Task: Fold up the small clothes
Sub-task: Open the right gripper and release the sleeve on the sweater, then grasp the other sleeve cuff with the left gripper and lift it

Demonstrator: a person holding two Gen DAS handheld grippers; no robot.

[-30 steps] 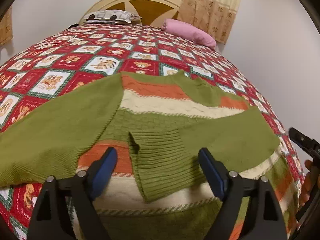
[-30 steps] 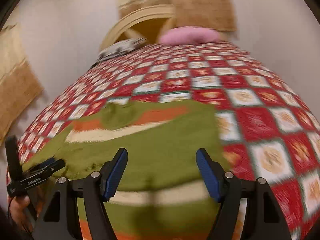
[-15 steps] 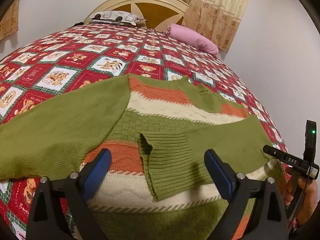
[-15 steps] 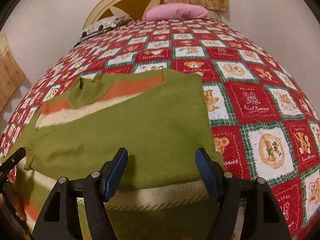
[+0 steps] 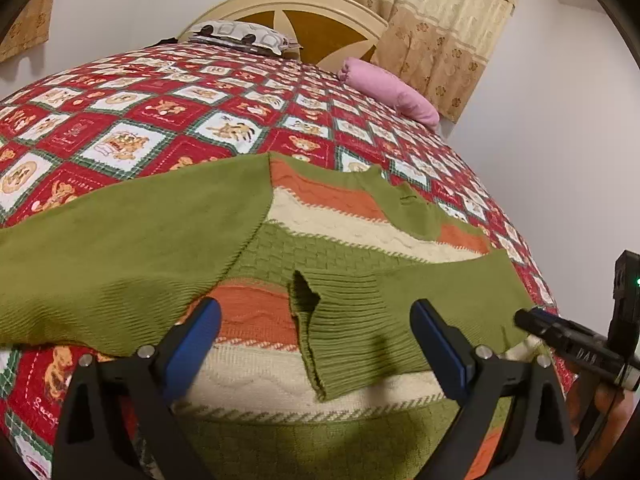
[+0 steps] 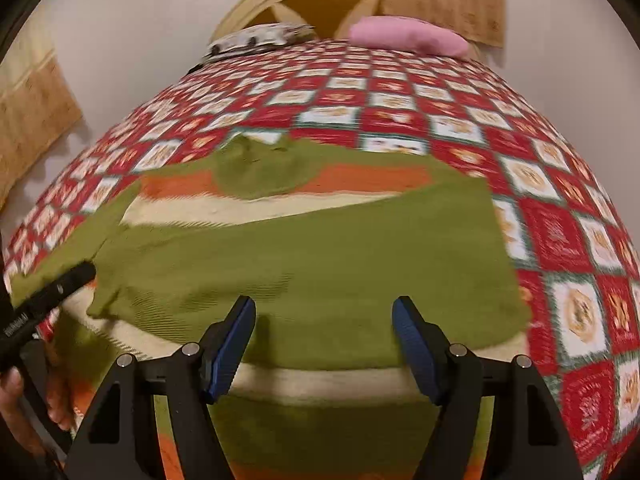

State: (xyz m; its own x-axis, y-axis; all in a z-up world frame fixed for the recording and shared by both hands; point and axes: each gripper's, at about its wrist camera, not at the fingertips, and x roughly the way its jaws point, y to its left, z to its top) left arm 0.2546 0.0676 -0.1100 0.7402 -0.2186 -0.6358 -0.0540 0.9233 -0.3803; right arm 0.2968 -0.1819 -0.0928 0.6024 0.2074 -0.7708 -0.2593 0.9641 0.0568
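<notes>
Green, orange and cream — that is my little sweater (image 5: pixel 340 240), and it lies flat on the red bear quilt (image 5: pixel 168 120) of the bed. One green sleeve (image 5: pixel 392 320) is folded across the chest, so I think that side is done. The other sleeve (image 5: pixel 120 248) lies stretched out to the left, not folded yet.

My left tongs (image 5: pixel 316 336) are wide open above the folded cuff and hold nothing. My right tongs (image 6: pixel 324 336) are wide open too, above the folded sleeve, and empty. I think I keep both open so I can pick the next bit to grab.

My left camera shows the long sleeve and the ribbed cuff — my right camera does not show them well. My right camera is a bit blurry, but it shows the sweater's right edge and the quilt beside it. Each camera sees the other tongs at its edge.
</notes>
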